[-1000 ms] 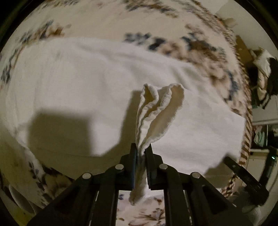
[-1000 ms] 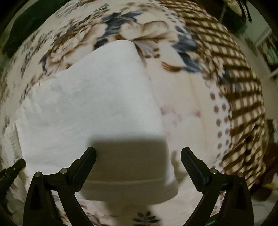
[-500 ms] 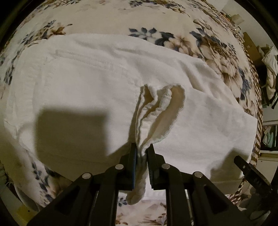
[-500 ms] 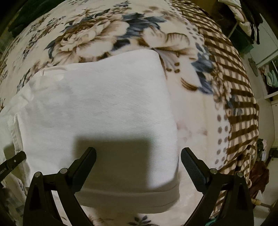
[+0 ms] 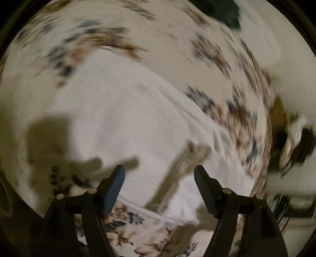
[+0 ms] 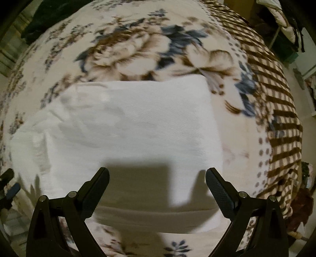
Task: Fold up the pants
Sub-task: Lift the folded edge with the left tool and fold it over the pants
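Released pants (image 5: pixel 122 122) below left hand-held gripper (image 5: pixel 159 176).

You are looking at a floral blanket (image 6: pixel 138 53) lying across the bed, its brown and blue flowers showing toward the far edge. Along its right edge a brown checked border (image 6: pixel 280 122) is running. Dark green fabric (image 5: pixel 225 11) is sitting at the far corner. Beyond the right edge, blurred clutter (image 5: pixel 296 142) is showing.

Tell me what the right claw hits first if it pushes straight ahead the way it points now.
Most likely the white pants. The right claw is open and aimed at the folded cloth lying on the flowered blanket; how far off is unclear.
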The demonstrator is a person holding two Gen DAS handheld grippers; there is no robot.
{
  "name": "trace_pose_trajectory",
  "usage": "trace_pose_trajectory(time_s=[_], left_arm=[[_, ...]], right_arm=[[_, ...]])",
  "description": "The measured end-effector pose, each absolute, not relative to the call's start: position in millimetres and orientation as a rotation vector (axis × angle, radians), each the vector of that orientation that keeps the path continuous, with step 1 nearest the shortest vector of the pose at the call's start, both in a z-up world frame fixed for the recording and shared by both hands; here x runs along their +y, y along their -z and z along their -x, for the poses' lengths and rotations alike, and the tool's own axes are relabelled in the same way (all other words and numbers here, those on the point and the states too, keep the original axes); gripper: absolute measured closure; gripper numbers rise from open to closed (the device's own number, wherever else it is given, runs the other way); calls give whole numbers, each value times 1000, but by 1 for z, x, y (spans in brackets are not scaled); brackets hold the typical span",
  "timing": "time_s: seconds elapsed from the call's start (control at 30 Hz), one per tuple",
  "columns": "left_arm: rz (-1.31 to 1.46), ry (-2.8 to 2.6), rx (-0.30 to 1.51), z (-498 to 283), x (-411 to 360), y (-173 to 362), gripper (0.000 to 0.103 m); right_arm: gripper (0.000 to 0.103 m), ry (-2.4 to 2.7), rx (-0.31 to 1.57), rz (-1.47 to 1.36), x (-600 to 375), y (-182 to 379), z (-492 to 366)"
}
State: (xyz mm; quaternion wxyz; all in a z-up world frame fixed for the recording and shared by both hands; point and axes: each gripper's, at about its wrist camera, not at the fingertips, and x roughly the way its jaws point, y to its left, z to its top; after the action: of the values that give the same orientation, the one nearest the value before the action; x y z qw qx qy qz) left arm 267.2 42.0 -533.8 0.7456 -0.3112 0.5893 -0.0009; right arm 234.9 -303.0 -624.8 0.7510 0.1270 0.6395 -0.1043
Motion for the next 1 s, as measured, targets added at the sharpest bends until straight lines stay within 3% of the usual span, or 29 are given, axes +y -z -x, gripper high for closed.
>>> trace_pose_trajectory(time_s=[0.23, 0.37, 0.53, 0.57, 0.67, 0.73, 0.83, 1.0], left_arm=[[1239, -190, 1188, -230, 134, 618, 32], [1328, -234, 1145, -227, 142, 647, 34], [1313, -249, 1089, -236, 142, 643, 37], [1309, -250, 1080, -234, 145, 641, 41], [1294, -266, 1044, -228, 140, 636, 70], [1269, -252, 1017, -221, 142, 633, 75], [1267, -246, 1012, -225, 143, 638, 75], [1375, -253, 1005, -230, 157, 659, 62]], right_arm=[[3, 142, 1422, -244, -270, 632, -250], [3, 128, 1432, -246, -261, 640, -255], [3, 116, 1450, -235, -255, 651, -258], [3, 112, 1456, -235, -253, 653, -258], [3, 101, 1466, -232, -251, 657, -256], [3, 93, 1468, -234, -250, 658, -255], [3, 83, 1467, -235, -250, 658, -255], [3, 69, 1462, -239, -253, 656, -254]])
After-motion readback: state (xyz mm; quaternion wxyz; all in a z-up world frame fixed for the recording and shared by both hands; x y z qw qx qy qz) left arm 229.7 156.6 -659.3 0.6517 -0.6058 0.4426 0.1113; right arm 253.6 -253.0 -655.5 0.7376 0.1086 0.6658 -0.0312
